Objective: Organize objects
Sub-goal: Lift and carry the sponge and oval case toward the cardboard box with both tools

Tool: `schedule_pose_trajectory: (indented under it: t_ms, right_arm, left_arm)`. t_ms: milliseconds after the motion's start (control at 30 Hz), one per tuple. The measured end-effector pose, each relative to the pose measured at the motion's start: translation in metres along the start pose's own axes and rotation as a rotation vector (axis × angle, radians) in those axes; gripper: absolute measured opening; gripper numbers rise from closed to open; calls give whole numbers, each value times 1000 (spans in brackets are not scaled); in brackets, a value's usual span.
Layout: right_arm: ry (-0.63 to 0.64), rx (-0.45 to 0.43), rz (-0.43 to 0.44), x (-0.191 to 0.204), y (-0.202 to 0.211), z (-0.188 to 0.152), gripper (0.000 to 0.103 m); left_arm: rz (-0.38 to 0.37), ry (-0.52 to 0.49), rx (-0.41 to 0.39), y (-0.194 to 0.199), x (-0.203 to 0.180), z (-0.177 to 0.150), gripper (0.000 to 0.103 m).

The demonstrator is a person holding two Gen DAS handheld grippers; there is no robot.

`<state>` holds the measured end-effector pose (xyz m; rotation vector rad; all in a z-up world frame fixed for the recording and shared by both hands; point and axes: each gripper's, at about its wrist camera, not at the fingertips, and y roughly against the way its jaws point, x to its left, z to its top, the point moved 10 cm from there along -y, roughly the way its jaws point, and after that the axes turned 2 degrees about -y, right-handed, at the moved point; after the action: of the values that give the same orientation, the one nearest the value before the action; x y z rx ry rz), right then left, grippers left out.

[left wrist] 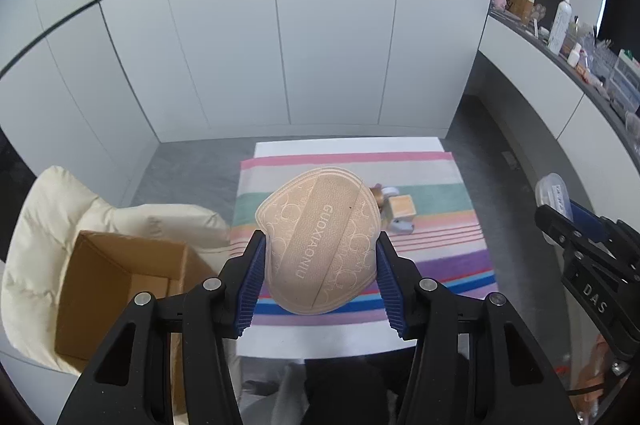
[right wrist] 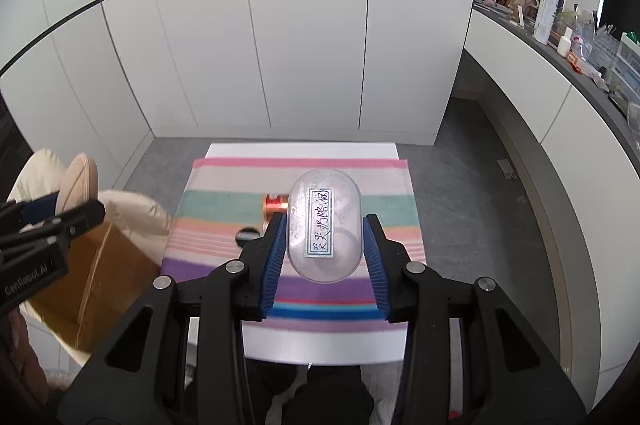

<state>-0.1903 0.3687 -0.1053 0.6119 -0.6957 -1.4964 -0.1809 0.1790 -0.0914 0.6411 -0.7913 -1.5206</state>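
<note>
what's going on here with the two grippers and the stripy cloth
A person is tidying small items with a hand-held gripper in each hand. The left gripper is shut on a beige powder puff printed GUOXIAONIU, held above the striped cloth. The right gripper is shut on a clear oval plastic case with a handwritten label. An open cardboard box sits to the left against a cream padded jacket. A few small items, including a small wooden cube, are on the cloth.

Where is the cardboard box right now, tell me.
The cardboard box sits open on a cream padded cushion, left of the striped cloth in the left wrist view.
</note>
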Motion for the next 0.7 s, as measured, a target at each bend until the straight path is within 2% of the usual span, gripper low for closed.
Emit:
schedule_pose_trajectory:
  t_ms: [133,267,400,533,700]
  right_arm:
    - [20,15,22,6,14,-29,40]
    - [13,40,56,9,21,-56,40]
    - [-4,50,44,7,26,-79,40]
    - [32,85,16,9,25,-106,40]
    - [51,140,58,14,29,-137,40]
  left_arm:
    - [16,-3,3,8,3,-21,53]
    - [-13,8,-10,15,8,-40,53]
    - [-14,5,-12,16,15,-65,53]
    - [-33,1,28,12,20,-100,53]
    - [-27,14,78,7,32,-135,53]
